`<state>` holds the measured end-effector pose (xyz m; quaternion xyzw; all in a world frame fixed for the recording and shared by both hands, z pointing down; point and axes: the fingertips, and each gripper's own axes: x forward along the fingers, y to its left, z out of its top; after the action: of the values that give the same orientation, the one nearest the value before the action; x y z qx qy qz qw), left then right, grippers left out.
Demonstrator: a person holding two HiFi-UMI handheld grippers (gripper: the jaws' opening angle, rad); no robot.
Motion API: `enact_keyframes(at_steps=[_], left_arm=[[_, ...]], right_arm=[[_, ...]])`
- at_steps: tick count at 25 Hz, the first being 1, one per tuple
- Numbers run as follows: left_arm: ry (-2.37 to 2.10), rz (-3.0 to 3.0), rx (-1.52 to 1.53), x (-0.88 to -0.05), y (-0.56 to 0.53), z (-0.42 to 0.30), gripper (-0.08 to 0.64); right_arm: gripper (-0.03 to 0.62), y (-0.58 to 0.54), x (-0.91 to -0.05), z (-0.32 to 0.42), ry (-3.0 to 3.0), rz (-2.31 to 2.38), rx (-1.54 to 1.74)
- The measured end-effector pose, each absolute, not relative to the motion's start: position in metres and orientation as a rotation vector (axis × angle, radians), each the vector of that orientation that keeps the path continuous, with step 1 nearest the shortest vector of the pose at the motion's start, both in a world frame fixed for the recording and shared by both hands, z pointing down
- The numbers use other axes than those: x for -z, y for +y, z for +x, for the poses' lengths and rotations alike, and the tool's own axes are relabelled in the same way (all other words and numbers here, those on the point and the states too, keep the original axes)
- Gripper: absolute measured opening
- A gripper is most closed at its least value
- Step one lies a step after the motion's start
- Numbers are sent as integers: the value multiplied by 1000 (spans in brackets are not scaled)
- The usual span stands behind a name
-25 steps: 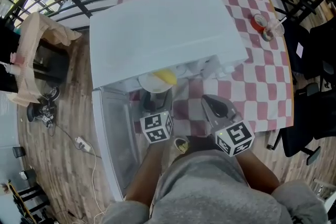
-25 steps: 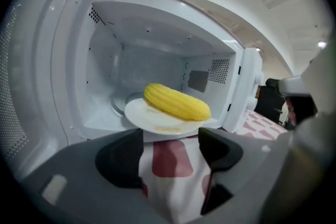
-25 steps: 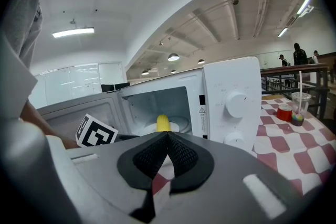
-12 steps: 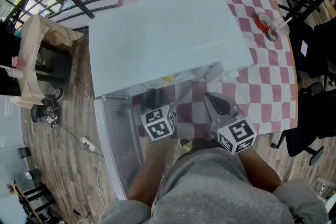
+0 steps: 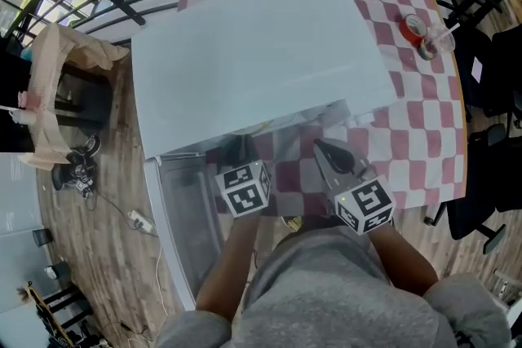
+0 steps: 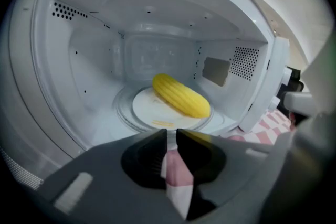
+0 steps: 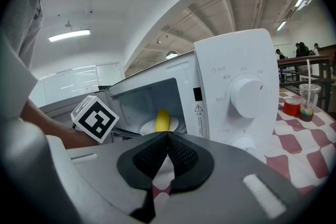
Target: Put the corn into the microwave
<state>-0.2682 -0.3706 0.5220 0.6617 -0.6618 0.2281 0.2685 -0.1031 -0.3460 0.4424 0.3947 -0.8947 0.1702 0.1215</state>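
Observation:
The yellow corn (image 6: 181, 95) lies on a white plate (image 6: 147, 113) inside the open white microwave (image 5: 253, 53). It also shows through the opening in the right gripper view as corn (image 7: 163, 119). My left gripper (image 6: 171, 134) hangs just outside the cavity and points in at the plate. Its jaws have just been closing to a thin slit, with nothing between them. In the head view the left gripper (image 5: 236, 152) sits under the microwave's front edge. My right gripper (image 7: 168, 135) is shut and empty, in front of the control panel; it appears as right gripper (image 5: 324, 147) there.
The microwave door (image 5: 183, 232) stands swung open toward me on the left. The table wears a red-and-white checked cloth (image 5: 408, 143). A clear cup with a straw (image 7: 307, 102) and a red roll (image 5: 408, 28) stand at the far right. Railings and a chair ring the table.
The left gripper drew back out of the microwave and its jaws came together, leaving the corn on the plate. In the head view the microwave's top now hides plate and corn.

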Motion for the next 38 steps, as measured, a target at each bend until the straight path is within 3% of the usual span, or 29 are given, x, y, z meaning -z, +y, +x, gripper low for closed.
enact_keyframes(at_steps=[11, 17, 38], left_arm=[[-1779, 1765, -715, -517, -389, -265, 49], [-1773, 1817, -499, -510, -393, -267, 12], [-1882, 2109, -330, -420, -207, -217, 11]], right_arm=[[-2, -338, -442, -90, -2603, 1182, -490], [-2, -333, -437, -81, -2603, 1208, -461], [-2, -224, -387, -20, -2618, 1239, -317]])
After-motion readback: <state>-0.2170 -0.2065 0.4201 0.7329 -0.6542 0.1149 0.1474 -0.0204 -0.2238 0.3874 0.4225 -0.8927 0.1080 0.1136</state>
